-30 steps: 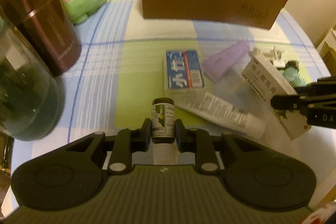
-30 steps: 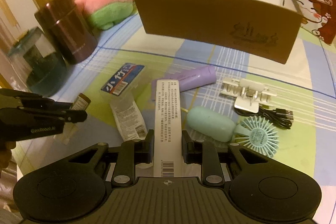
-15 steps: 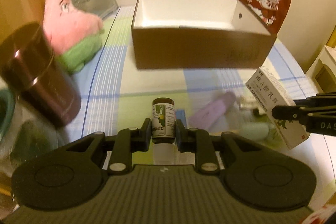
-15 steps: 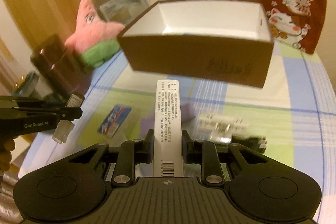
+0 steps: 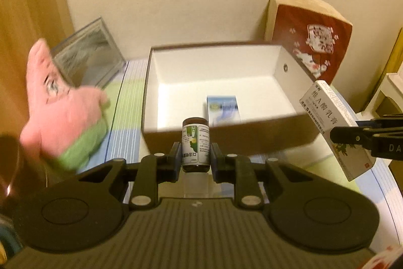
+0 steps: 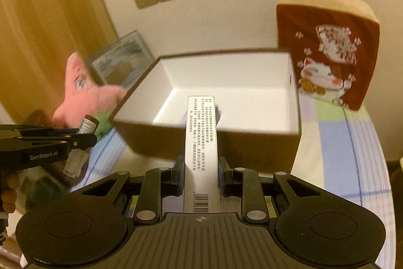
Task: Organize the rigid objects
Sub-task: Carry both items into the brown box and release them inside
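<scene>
**Two loads closing on one brown box**

At far left, a pink star plush [image 5: 63,105] is lying beside a leaning picture frame [image 5: 88,57] on the striped desk [image 5: 126,143]. Next along, the left tongs [image 5: 196,155] are pinching a small brown medicine bottle [image 5: 196,145] upright by its middle, label facing the camera, short of the near wall of the open brown box [image 5: 226,140]. Inside the box, a blue-and-white carton [image 5: 223,109] is already lying on the white floor close to that near wall. Further right, the right tongs [image 6: 201,174] are clamping a long white medicine carton [image 6: 201,148] whose long axis is running straight ahead, its far end reaching over the near wall and pointing into the box. At far right, a red lucky-cat cushion [image 6: 327,54] is standing behind the box's corner. Both loads are facing the box dead ahead and slightly below; the right carton looks nearer to clearing the rim, so it is probably going in first, with the bottle needing more forward travel.
</scene>
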`<state>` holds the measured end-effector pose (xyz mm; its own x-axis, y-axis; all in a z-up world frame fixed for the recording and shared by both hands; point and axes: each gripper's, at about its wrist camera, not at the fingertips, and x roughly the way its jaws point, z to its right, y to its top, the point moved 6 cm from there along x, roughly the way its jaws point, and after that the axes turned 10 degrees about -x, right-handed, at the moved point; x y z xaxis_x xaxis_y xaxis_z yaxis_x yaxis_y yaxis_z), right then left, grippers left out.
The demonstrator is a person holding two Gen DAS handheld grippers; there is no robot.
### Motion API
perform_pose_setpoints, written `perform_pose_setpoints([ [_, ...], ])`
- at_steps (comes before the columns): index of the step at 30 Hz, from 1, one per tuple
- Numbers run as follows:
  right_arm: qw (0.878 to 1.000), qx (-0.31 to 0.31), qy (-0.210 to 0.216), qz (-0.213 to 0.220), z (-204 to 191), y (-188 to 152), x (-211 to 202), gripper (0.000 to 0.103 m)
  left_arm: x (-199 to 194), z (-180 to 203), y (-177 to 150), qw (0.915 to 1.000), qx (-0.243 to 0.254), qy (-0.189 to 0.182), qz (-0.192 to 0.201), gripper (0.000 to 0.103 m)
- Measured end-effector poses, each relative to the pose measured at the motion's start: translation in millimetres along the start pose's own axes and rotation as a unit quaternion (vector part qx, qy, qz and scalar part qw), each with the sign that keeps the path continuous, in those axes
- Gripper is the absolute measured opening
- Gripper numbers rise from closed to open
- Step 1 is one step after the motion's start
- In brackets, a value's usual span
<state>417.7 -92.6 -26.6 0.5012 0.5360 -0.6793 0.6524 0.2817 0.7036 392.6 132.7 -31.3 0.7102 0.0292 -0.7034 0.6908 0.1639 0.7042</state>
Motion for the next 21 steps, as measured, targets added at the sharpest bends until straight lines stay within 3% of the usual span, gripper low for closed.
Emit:
perform_pose_setpoints([
  [10,0.999,0.004,-0.032,0.017,28.5,47.6,28.6,0.026,52.0,7.4,59.0,0.9999,0.013,0.003,0.002,0.021],
  [21,0.998,0.015,-0.062,0.009,58.4,71.3,79.9,0.026,117.5,6.1,84.9,0.9995,0.019,0.011,-0.024,0.021],
])
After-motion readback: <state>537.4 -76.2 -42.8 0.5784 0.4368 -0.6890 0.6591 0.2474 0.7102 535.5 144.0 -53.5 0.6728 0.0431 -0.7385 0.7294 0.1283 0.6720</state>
